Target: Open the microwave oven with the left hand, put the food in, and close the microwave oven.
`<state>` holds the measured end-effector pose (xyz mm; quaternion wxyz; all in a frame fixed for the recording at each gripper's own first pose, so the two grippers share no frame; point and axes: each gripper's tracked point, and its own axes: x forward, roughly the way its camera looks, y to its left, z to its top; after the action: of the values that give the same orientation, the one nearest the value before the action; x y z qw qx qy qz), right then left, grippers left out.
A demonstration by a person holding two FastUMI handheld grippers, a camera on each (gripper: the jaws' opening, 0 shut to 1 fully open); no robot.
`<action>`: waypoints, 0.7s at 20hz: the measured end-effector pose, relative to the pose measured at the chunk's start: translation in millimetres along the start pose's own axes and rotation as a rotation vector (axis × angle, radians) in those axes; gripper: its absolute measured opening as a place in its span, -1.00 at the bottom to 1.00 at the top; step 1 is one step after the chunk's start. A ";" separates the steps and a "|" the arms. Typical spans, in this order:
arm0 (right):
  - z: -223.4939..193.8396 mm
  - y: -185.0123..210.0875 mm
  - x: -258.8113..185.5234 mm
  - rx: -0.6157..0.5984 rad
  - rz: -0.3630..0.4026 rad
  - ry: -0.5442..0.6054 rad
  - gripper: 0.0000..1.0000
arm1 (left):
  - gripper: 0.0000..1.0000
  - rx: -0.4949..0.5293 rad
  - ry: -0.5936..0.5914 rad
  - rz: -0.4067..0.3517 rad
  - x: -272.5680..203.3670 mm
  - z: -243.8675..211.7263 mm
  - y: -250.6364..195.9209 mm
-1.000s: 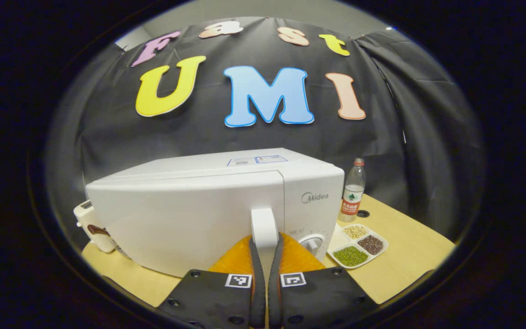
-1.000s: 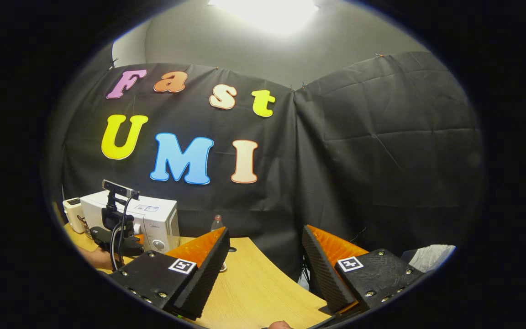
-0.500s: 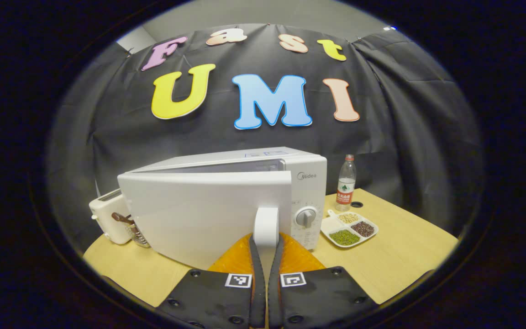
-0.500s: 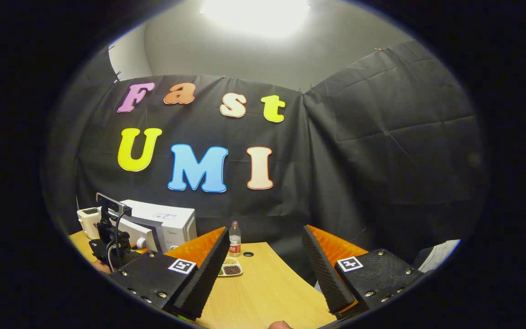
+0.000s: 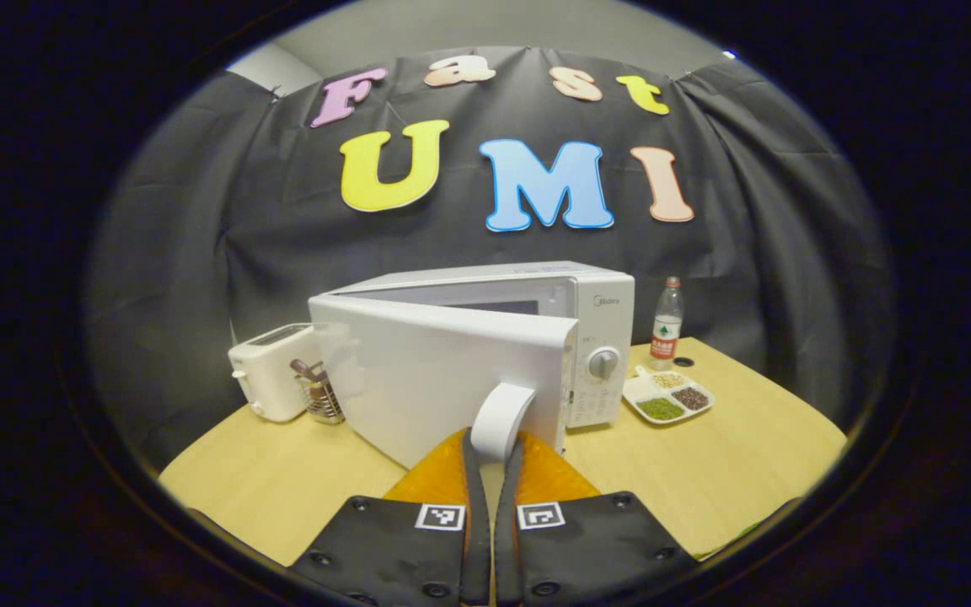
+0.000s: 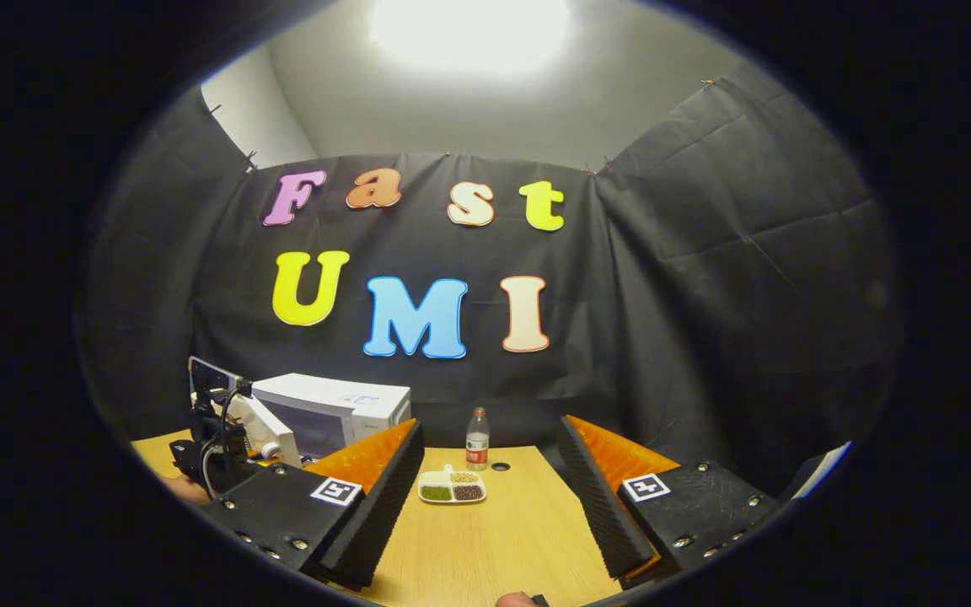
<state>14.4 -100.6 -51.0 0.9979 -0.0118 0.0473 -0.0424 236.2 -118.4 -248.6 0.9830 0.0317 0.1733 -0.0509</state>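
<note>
Black cloth walls the booth on three sides, and a pale wooden table (image 5: 730,455) fills the floor of both views. Left to right in the left gripper view: a white toaster (image 5: 270,371) sits at the far left edge, a wire utensil holder (image 5: 319,398) just beside it, then the white microwave oven (image 5: 536,329) with its door (image 5: 443,379) swung partly out toward the camera, cavity showing as a dark gap behind the door's top edge. The left gripper (image 5: 492,451) is clamped on the door handle (image 5: 501,419), both fingers pressed together around the white bar, which pokes up between them and tilts a little to the right. Right of the oven's dial panel lies the divided food tray (image 5: 667,398), three compartments of beans and grains, well apart from the fingers, with a water bottle (image 5: 665,320) standing behind it. Bare tabletop spreads in front of the tray.

Over in the right gripper view, the left gripper (image 6: 216,447) shows at the far left against the door, a hand just visible beneath it. The right gripper (image 6: 490,472) hangs above the table, fingers spread wide and holding nothing, the tray (image 6: 452,487) lying between them farther off.
</note>
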 end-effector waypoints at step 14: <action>16.6 98.3 -13.6 0.017 0.155 -0.031 0.93 | -0.83 0.006 0.012 0.088 -67.4 -30.2 111.2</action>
<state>10.7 -1.2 -35.9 0.9989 -0.0003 0.0323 0.0346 175.4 0.4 -248.8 0.9832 0.0427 0.1776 -0.0080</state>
